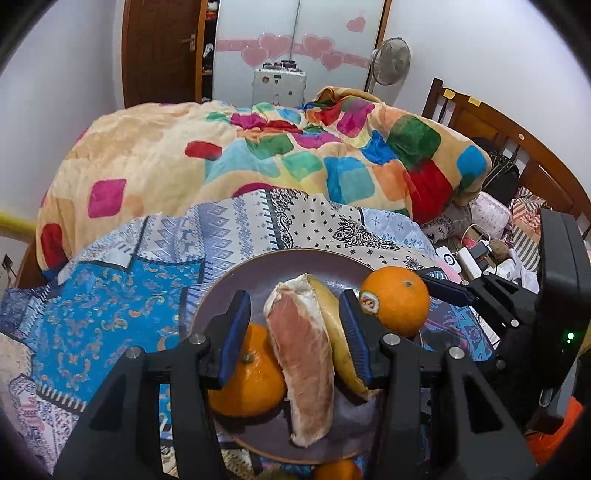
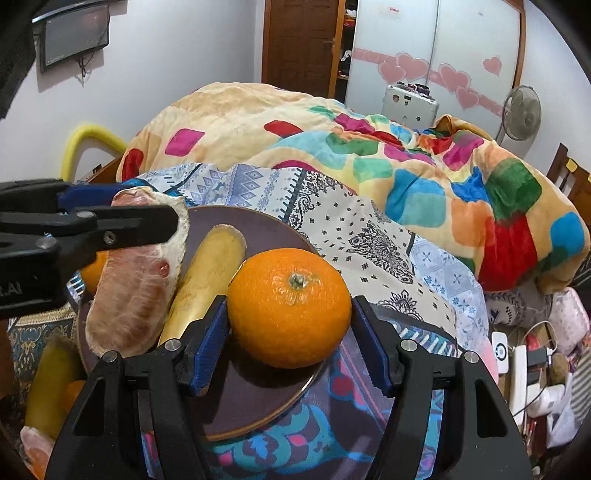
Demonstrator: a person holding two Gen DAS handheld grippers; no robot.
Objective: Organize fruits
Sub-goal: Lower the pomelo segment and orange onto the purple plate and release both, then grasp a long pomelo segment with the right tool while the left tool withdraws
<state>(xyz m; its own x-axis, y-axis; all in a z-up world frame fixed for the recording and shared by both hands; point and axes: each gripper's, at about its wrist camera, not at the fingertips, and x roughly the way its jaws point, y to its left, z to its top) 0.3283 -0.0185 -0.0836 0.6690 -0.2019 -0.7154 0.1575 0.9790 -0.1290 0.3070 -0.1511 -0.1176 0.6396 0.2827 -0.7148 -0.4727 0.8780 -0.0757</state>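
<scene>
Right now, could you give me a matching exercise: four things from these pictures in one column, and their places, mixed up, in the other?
1 pomelo wedge
2 orange with sticker
3 plate
4 fan

A between the right gripper jaws
B standing beside the wardrobe
C between the left gripper jaws
D under the fruit

Pairs: 1-C, 2-A, 3-D, 4-B

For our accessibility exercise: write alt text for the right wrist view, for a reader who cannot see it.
The right gripper brackets an orange on a purple plate, jaws apart, not visibly clamping it. Left of it, the left gripper reaches a peeled pomelo wedge beside a yellow rind piece; a colourful quilt lies behind.
</scene>
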